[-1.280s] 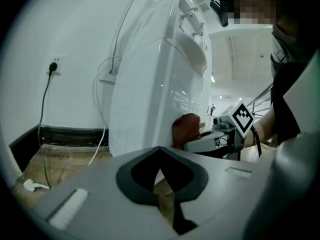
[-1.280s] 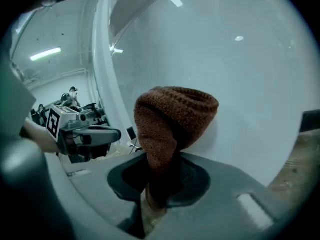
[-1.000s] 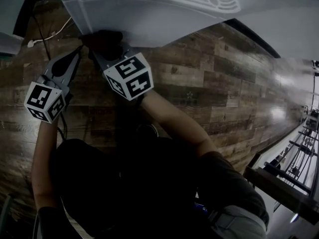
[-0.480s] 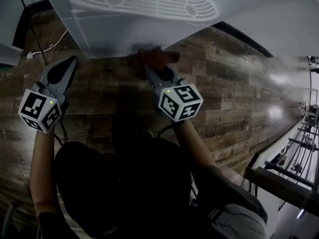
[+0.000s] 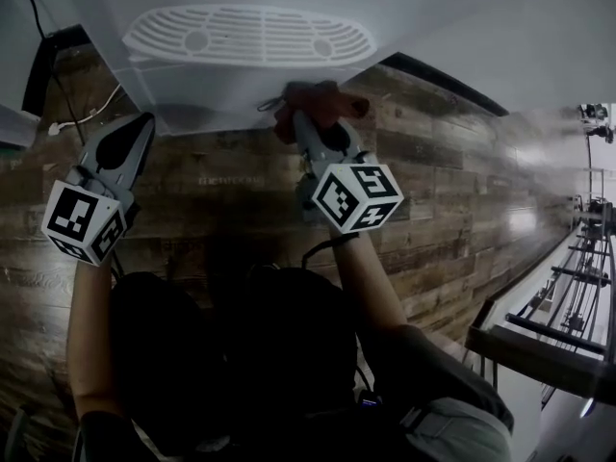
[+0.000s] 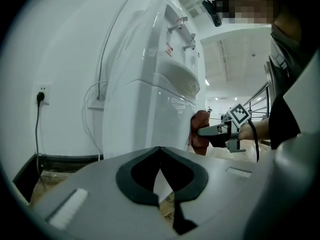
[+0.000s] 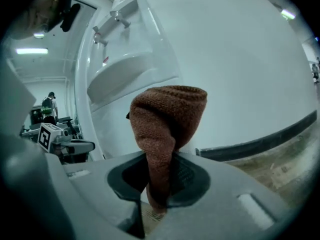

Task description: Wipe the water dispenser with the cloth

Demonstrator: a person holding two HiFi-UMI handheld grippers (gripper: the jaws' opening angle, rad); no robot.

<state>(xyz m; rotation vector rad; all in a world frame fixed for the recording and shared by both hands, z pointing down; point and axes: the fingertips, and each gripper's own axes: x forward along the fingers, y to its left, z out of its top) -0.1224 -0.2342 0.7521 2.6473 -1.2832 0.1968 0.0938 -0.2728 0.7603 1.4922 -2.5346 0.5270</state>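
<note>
Well, in the head view, the cloth is pressed on the dispenser, down by its low edge. It is bunched small, so it could slide off the edge and miss parts.

Left gripper view: the left claw is pinched shut and holds nothing.

Right gripper view: the right claw squeezes the cloth tight.

Wood-plank floor meets a white wall with dark baseboard
</note>
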